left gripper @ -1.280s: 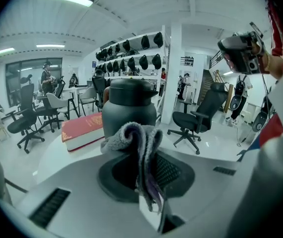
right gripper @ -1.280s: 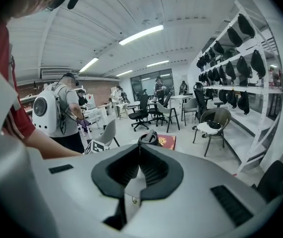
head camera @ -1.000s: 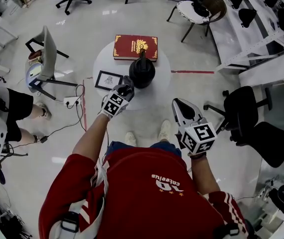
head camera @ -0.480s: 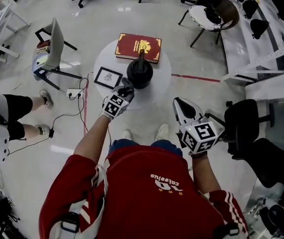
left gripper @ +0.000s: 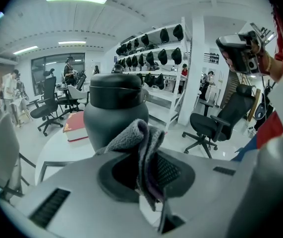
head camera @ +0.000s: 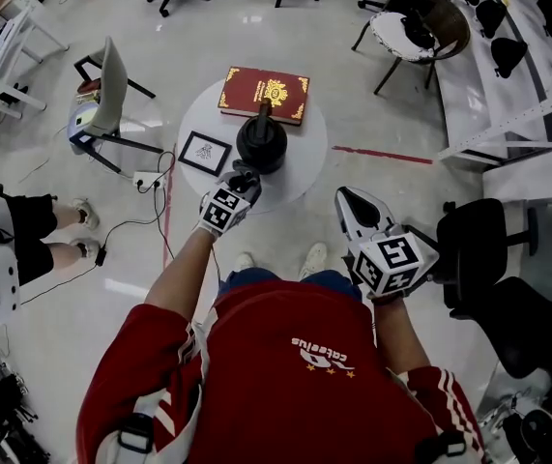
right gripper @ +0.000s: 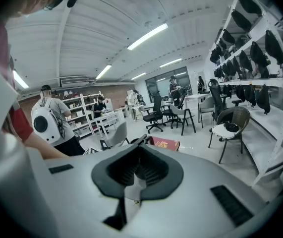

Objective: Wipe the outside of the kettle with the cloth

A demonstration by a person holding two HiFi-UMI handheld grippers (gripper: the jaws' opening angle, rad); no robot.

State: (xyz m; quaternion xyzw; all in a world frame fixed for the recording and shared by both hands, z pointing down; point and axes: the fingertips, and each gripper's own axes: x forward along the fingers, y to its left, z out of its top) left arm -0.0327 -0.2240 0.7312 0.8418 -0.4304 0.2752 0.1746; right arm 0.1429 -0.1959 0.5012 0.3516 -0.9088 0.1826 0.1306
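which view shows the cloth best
The left gripper view: the grey cloth fills the middle, pinched in the left tool, just before the kettle. The head view shows only a dark scrap at that tool's tip; the right gripper view shows none.

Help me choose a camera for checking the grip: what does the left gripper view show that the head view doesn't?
Left gripper view only: the jaws shut on the grey cloth. Head view only: the person's shoes and the red floor line. Both: the kettle, the red book and the white table.
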